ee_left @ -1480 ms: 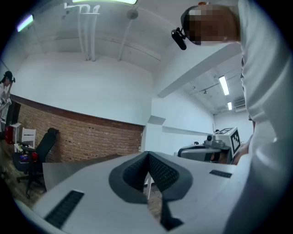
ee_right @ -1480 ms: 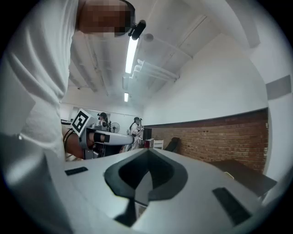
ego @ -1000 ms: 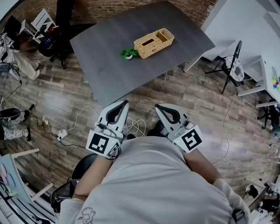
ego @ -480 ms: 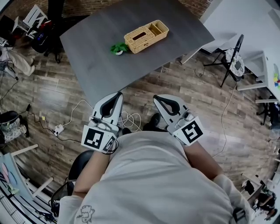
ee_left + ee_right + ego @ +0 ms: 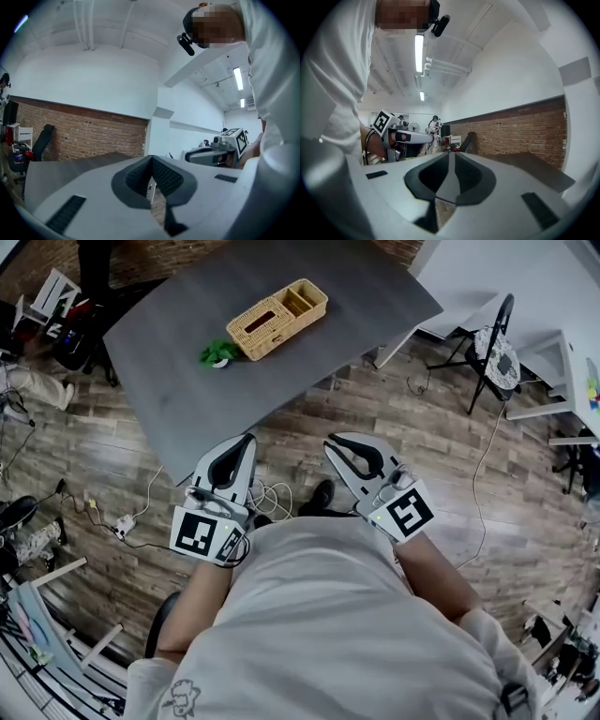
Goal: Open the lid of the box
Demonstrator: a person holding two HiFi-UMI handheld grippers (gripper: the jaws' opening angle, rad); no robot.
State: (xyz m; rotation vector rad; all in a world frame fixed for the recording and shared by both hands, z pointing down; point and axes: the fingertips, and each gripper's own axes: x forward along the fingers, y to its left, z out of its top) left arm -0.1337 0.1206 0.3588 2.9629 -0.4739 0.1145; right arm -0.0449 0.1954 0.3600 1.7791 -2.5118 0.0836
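Table (image 5: 178, 390) not yet reached, box (image 5: 277, 319) lid unopened; left gripper (image 5: 247, 438) is held closed, right gripper (image 5: 332, 439) just being opened, both empty

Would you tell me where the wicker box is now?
Head view, upper left: the wicker box sits on the grey table, a small green thing beside its left end.

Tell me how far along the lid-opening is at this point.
Done: nothing. The wicker box sits on the grey table with its slotted lid lying flat. In hand: both tongs are empty, held by the person's torso over the floor, short of the table. The left tongs are shut and the right tongs have just been opening slightly. Left: reach the box, grip the lid and lift it.
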